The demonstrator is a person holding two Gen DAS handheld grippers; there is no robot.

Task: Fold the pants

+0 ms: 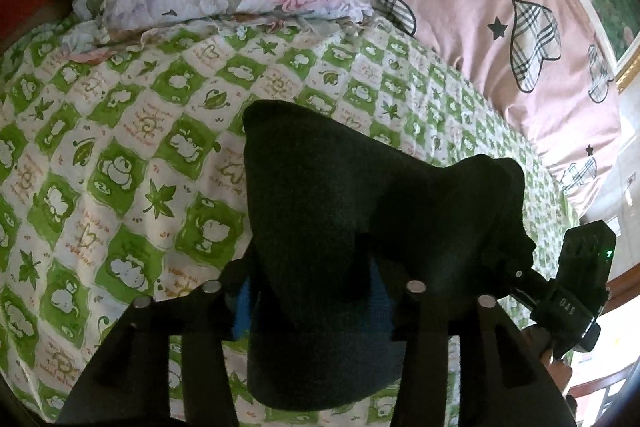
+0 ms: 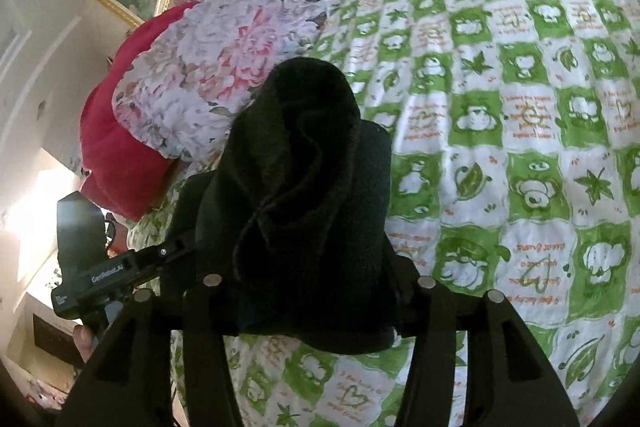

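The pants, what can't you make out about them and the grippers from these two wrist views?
- Left wrist view: the pants bunch over the left gripper, hiding its pads, so grip is unclear.
- Right wrist view: the dark fabric covers the right gripper likewise.
- Both views: waistband, legs and fold lines are indistinguishable in the dark cloth.
- The bedspread beneath the pants is hidden.

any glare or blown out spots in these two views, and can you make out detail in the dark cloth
Left wrist view: glare burns out the window area at lower right; the pants read as a near-black mass with little texture. Right wrist view: the wall at left is overexposed; the pants show faint folds only. Both views bend strongly at the edges.
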